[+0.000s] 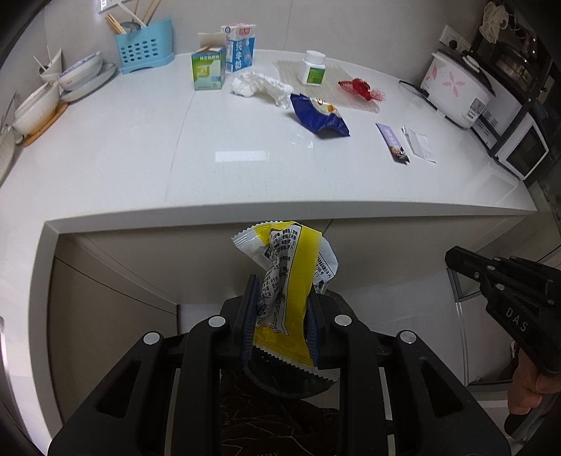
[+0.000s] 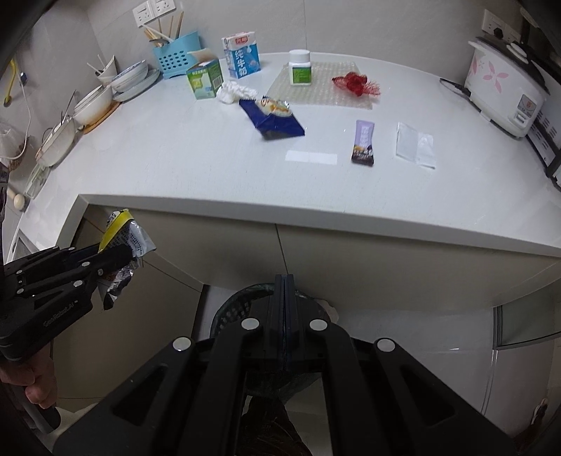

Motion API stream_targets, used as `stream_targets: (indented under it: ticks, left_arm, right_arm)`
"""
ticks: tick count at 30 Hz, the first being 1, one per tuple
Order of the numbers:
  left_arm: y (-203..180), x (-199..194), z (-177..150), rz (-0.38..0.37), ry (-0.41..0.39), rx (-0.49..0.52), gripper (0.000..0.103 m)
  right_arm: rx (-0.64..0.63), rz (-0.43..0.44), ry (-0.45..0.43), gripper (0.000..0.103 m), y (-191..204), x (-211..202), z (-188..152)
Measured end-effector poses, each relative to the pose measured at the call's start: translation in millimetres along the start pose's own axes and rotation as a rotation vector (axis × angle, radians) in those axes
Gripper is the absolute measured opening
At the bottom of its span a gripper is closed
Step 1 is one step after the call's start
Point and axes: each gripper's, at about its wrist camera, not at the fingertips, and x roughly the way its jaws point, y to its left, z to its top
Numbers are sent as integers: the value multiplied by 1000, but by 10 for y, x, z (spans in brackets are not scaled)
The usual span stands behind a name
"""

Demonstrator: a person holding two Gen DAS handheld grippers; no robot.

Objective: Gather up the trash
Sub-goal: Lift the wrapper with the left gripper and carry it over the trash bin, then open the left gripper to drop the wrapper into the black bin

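White countertop (image 1: 140, 168) is carrying a blue snack bag (image 1: 319, 114), crumpled tissue (image 1: 261, 87), red netting (image 1: 361, 88) and purple sachet (image 2: 364, 142). Below its edge, the left gripper (image 1: 282, 308) is pinching a yellow wrapper (image 1: 285, 277) above the dark bin (image 2: 235, 308). The right gripper (image 2: 284, 291) is hanging nearby, fingers pressed together on nothing.

White countertop (image 1: 140, 147) against pale tiled wall (image 2: 368, 24) with sockets (image 2: 154, 10).

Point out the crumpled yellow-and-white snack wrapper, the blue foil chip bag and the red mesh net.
Yellow-and-white snack wrapper (image 1: 294, 280): left wrist view, yellow stripe.
Blue foil chip bag (image 2: 271, 117): right wrist view, bag's middle.
Red mesh net (image 2: 356, 83): right wrist view, bunched centre.
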Motion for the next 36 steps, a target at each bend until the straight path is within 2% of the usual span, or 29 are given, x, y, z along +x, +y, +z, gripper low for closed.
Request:
stream_targets:
  ticks: [11, 14, 22, 36]
  left_arm:
    - [-9, 322, -289, 10, 28, -4, 23]
    - [0, 413, -347, 24, 34, -2, 23]
    - [61, 646, -472, -13, 59, -27, 23]
    - [201, 980, -676, 18, 109, -32, 23]
  right_arm:
    - [-23, 14, 15, 0, 7, 356, -283]
    - [-17, 26, 31, 0, -5, 484, -343]
    - [-35, 55, 67, 0, 19, 850, -508]
    - [-62, 88, 159, 0, 52, 1457, -689]
